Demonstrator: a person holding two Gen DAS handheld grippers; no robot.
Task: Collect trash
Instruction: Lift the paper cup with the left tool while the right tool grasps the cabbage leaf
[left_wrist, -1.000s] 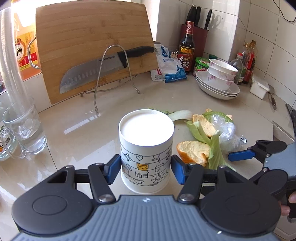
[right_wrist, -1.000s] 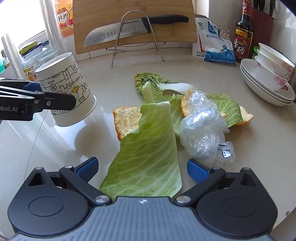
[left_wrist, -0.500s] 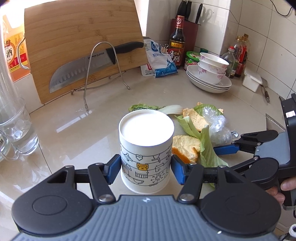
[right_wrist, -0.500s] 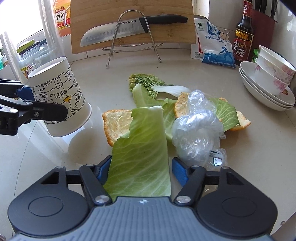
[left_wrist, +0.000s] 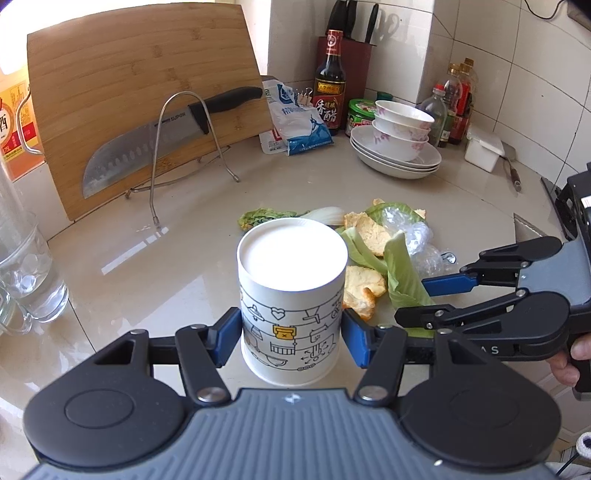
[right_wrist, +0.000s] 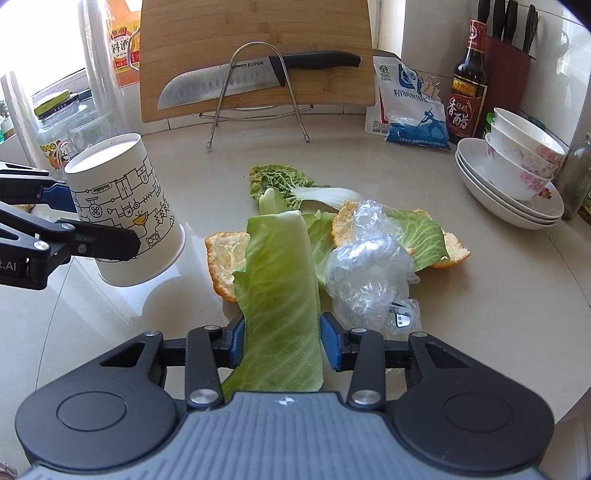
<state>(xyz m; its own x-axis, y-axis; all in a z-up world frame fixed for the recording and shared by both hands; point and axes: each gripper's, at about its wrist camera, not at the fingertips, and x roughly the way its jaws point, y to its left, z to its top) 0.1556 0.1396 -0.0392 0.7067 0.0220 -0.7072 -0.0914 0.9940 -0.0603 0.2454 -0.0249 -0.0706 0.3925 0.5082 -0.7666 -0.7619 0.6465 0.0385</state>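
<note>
The left tongs (left_wrist: 291, 334) are gripping the paper cup (left_wrist: 291, 291), lifted and tilted; the right tongs (right_wrist: 282, 345) are pinching the cabbage leaf (right_wrist: 280, 295) above the table (right_wrist: 498, 295) beside the scraps.

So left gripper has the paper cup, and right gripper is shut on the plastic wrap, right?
Not quite. The left gripper does hold the paper cup, but the right wrist view shows the right gripper shut on the cabbage leaf; the plastic wrap lies beside it, ungripped.

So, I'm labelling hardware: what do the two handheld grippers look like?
Both match: the left gripper and right gripper have blue finger pads, black linkage arms with silver pivots, round black housings and a ribbed grey body with a small white logo.
</note>
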